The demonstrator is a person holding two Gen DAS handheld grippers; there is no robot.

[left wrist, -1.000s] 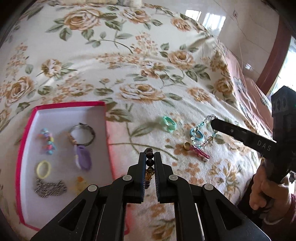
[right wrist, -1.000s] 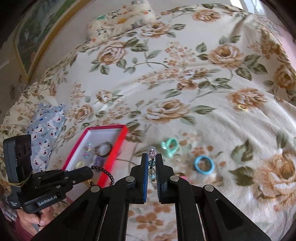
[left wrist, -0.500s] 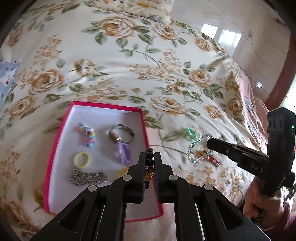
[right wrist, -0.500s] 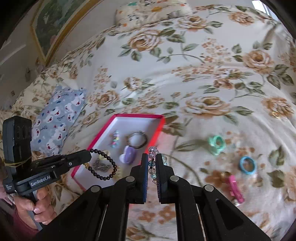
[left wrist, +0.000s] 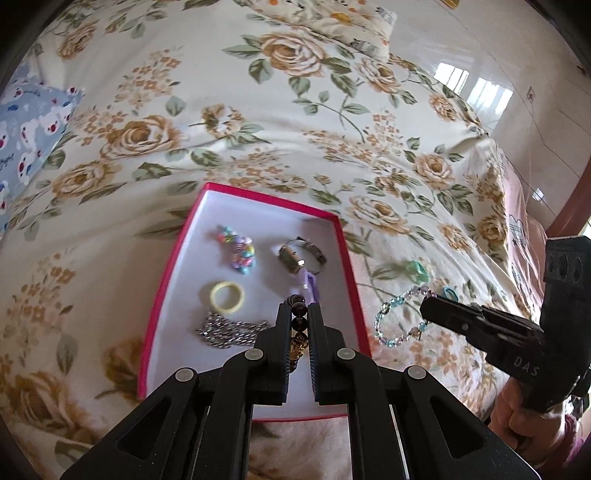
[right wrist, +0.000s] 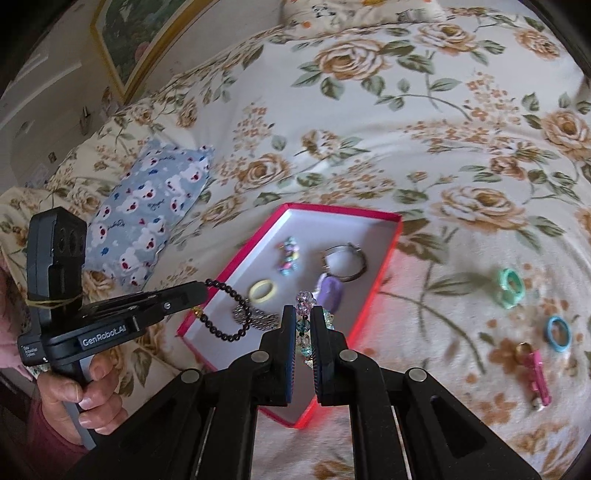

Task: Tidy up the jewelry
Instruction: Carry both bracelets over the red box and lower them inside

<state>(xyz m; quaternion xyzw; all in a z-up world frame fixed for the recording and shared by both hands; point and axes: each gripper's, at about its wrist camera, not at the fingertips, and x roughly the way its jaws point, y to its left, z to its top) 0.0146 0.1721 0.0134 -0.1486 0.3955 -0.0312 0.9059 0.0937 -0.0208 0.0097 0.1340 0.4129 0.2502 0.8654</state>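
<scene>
A red box (left wrist: 162,295) with a white inside lies on the floral bedspread. It holds a pastel bead bracelet (left wrist: 238,249), a metal bangle (left wrist: 301,254), a yellow ring (left wrist: 226,295), a silver chain (left wrist: 229,328) and a purple piece (right wrist: 330,290). My left gripper (left wrist: 297,310) hangs over the box's near end, shut on a dark bead bracelet (right wrist: 236,314). My right gripper (right wrist: 303,314) is over the box's right rim, shut on a clear blue bead bracelet (left wrist: 391,321) that dangles from it. A green ring (right wrist: 509,288), a blue ring (right wrist: 557,332) and a pink clip (right wrist: 537,373) lie on the bedspread to the right.
A blue bear-print pillow (right wrist: 147,214) lies left of the box and a floral pillow (left wrist: 332,18) at the head of the bed. A framed picture (right wrist: 140,33) hangs on the wall. The bed's edge drops to a shiny floor (left wrist: 517,74) on the right.
Both grippers have swung left with their bracelets, from over the loose rings to over the red box. The box now sits in the middle of both views.
</scene>
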